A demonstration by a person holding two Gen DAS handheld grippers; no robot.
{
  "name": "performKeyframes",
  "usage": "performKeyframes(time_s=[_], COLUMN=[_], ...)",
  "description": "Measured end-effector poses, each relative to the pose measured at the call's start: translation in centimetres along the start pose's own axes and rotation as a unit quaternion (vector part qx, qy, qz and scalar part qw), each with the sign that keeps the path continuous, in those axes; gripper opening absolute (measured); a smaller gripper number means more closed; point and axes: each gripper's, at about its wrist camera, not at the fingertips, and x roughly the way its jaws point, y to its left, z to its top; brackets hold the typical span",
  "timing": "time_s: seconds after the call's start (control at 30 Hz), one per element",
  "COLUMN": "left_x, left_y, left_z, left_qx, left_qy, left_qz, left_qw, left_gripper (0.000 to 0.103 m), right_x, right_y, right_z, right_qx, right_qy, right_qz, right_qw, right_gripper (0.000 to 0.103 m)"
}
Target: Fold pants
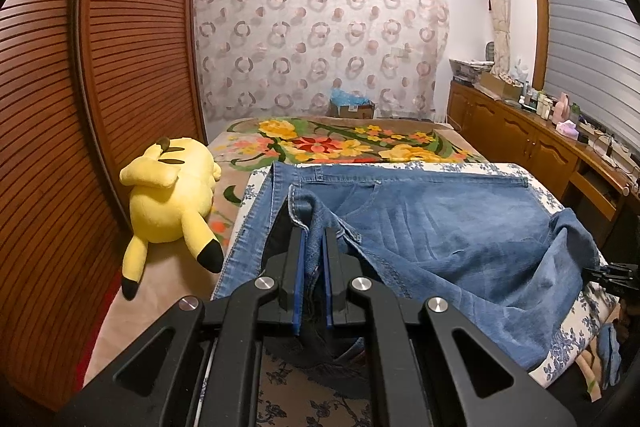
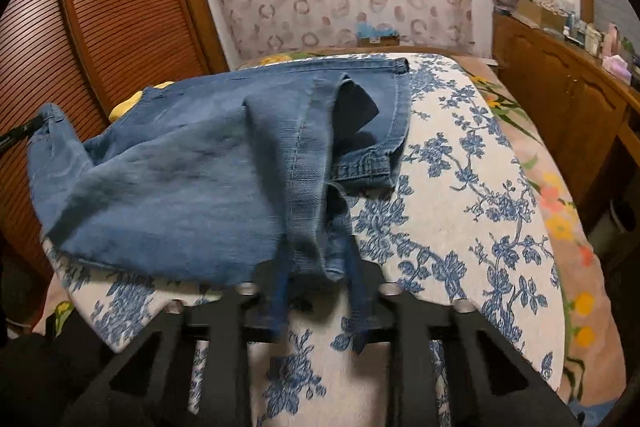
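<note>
Left gripper (image 1: 313, 239): jaws clenched on a bunched edge of the jeans (image 1: 440, 227) — a ridge of denim with a stitched seam stands up between the blue pads (image 1: 298, 279). The fabric rises from the bed to this pinch point.

Right gripper (image 2: 320, 267): its view is blurred. A hemmed fold of a trouser leg hangs down between the two blue fingers (image 2: 280, 303), and the jaws are drawn in narrow around it; the denim looks pinched there, so I record it as grasped. In the left view the right gripper shows only as a dark piece at the far right edge, beside the lifted denim.

Jeans position: they lie spread across a white cloth with blue floral print (image 2: 460, 187) that covers the near part of the bed. One layer is already doubled over another; a hem runs straight along the far edge, and a second cuff lies on top near the middle in the right view. The near-left and near-right corners are lifted off the cloth.

Surroundings: a yellow plush toy (image 1: 172, 203) lies face down on the bed just left of the jeans, not touching them as far as I can tell. A flowered blanket (image 1: 344, 143) covers the far end of the bed — behind it, a patterned curtain (image 1: 320, 35). Louvred wooden doors (image 1: 132, 47) stand on the left, and a wooden counter (image 1: 520, 131) with small items runs along the right wall.
</note>
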Motion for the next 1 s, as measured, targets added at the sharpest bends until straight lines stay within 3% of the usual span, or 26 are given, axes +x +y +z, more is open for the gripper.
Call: performKeyframes(time_s=[0.07,0.33,0.5,0.7,1.0], left_x=[-0.4,-3.2,-3.5,-1.8,4.4], left_y=[0.3,1.7,2.5,2.5,2.6], left_z=[0.1,2.4,3.8,4.8,5.5], left_qx=[-0.001,-0.019,-0.027,-0.019,-0.02], left_qy=[-0.008,-0.053,-0.068,-0.058,-0.012], left_qz=[0.005,0.016,0.019,0.024,0.033], left_qw=[1.0,0.9983,0.9971,0.9978,0.9992], left_gripper=[0.009,0.009,0.009,0.009,0.009], right_x=[-1.2,-10.2,-13.6,-11.6,-6.5], right_y=[0.1,-0.3,0.2,-0.6,-0.5], right_z=[0.3,3.5,5.4,6.9,10.5], right_qx=[-0.001,0.004,-0.015,-0.02,-0.022], right_qy=[-0.009,-0.112,-0.157,-0.154,-0.116], right_qz=[-0.016,-0.015,-0.017,-0.026,-0.029], right_qw=[1.0,0.994,0.987,0.988,0.993], right_gripper=[0.015,0.014,0.014,0.014,0.014])
